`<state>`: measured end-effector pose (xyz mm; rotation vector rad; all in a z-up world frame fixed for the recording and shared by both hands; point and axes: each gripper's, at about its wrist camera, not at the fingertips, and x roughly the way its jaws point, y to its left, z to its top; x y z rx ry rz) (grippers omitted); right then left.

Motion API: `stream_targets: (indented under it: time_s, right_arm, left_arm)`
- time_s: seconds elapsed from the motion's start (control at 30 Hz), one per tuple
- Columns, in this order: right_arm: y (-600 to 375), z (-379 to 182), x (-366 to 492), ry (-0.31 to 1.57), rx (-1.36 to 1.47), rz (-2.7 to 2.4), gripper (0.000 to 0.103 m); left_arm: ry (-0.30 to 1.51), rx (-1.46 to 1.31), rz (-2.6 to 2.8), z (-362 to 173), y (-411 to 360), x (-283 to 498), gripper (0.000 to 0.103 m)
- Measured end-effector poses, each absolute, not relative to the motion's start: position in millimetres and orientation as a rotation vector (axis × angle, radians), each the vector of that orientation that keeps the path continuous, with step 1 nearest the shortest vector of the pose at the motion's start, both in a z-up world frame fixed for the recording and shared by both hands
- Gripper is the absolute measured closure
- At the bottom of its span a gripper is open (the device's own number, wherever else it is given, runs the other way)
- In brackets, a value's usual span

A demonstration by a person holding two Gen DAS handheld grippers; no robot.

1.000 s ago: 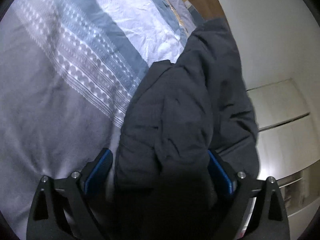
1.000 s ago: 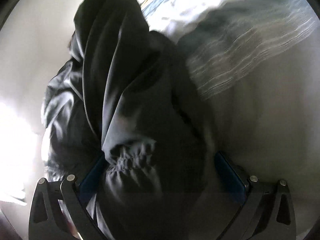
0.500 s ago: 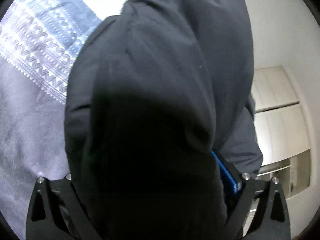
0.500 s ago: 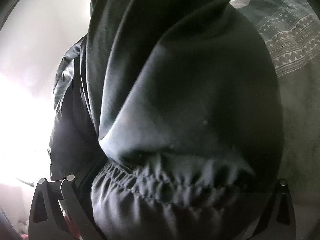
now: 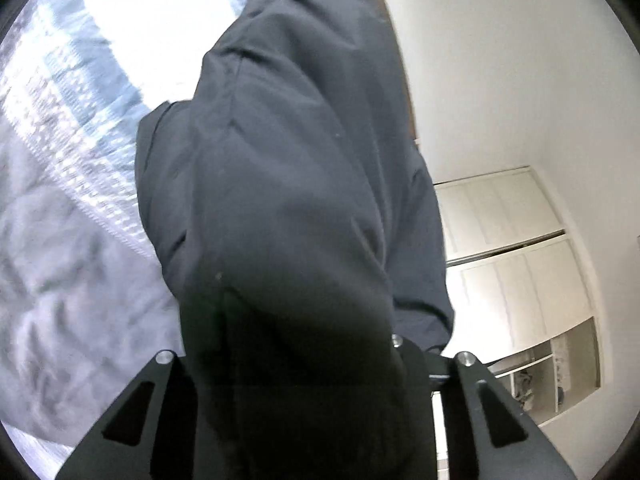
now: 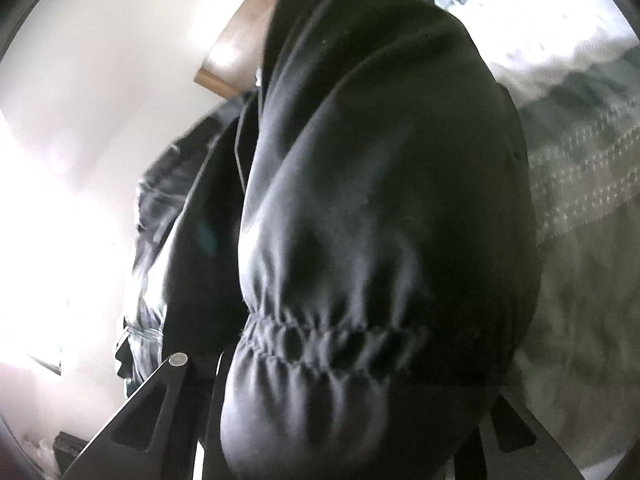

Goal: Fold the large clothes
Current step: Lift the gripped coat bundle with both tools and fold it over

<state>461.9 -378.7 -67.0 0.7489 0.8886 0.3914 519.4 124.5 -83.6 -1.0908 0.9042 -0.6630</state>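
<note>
Left wrist view: left gripper (image 5: 308, 392) closing on dark jacket (image 5: 296, 184) above patterned bedspread (image 5: 64, 240). Right gripper (image 6: 332, 400) closing on elastic cuff (image 6: 320, 348).

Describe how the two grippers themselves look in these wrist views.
The left gripper has matte black, wedge-shaped finger arms with long cut-out slots and round silver pivot bolts at their tips. The right gripper is built the same: black slotted arms, with one silver bolt showing on the near arm. Dark cloth covers the pads in both views. No cables, markings, sleeves or hands show.
</note>
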Motion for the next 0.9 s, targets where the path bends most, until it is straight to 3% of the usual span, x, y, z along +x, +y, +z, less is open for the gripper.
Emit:
stream_targets:
  time_s: [0.63, 0.9]
  right_arm:
    - [-338.8, 78.4, 390.8, 0.687, 0.654, 0.451, 0.080]
    - [-368.9, 28.5, 356.3, 0.711, 0.742, 0.392, 0.080]
  left_arm:
    - [0.748, -0.890, -0.847, 54.3, 119.5, 459.8, 0.077]
    - [0.863, -0.764, -0.771, 12.3, 101.6, 460.1, 0.077]
